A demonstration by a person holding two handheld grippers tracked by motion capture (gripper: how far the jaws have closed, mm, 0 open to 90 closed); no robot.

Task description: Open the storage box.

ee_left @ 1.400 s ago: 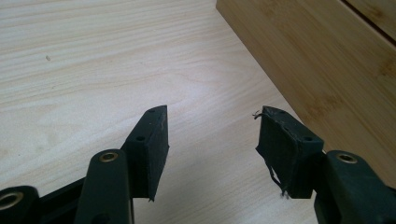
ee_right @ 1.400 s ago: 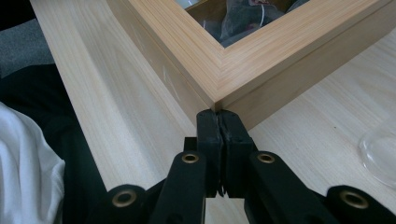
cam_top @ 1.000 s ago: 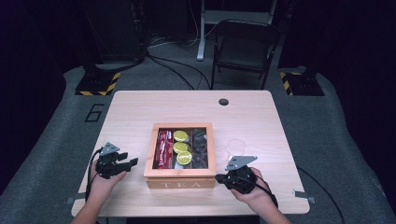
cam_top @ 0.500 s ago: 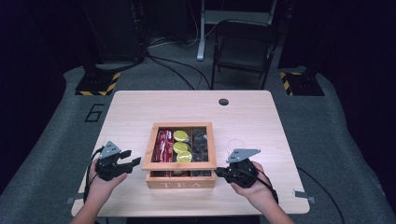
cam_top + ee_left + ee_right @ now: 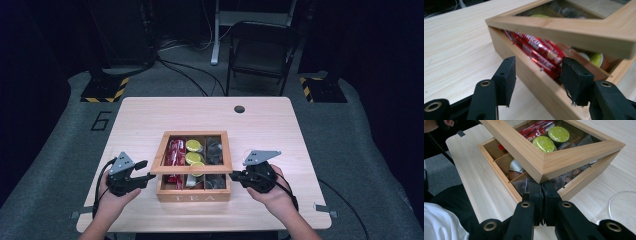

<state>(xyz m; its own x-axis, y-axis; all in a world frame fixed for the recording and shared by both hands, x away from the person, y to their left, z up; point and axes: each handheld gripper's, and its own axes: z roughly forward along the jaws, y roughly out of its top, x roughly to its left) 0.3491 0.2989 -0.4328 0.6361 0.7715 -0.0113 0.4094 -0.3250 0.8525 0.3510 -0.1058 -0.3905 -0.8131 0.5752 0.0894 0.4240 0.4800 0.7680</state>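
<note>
Tea box (image 5: 194,186) on bench (image 5: 150,120): you raise lid (image 5: 191,169); right claw (image 5: 541,195) together beneath, left claw (image 5: 537,80) apart, closing astride the wall. Next: swing lid fully back.

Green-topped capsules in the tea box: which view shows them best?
Right gripper view: two green-topped capsules sit large and sharp behind the raised lid's window. The high view shows three, small, through the same pane. The left gripper view catches one under the lid edge, half hidden.
</note>
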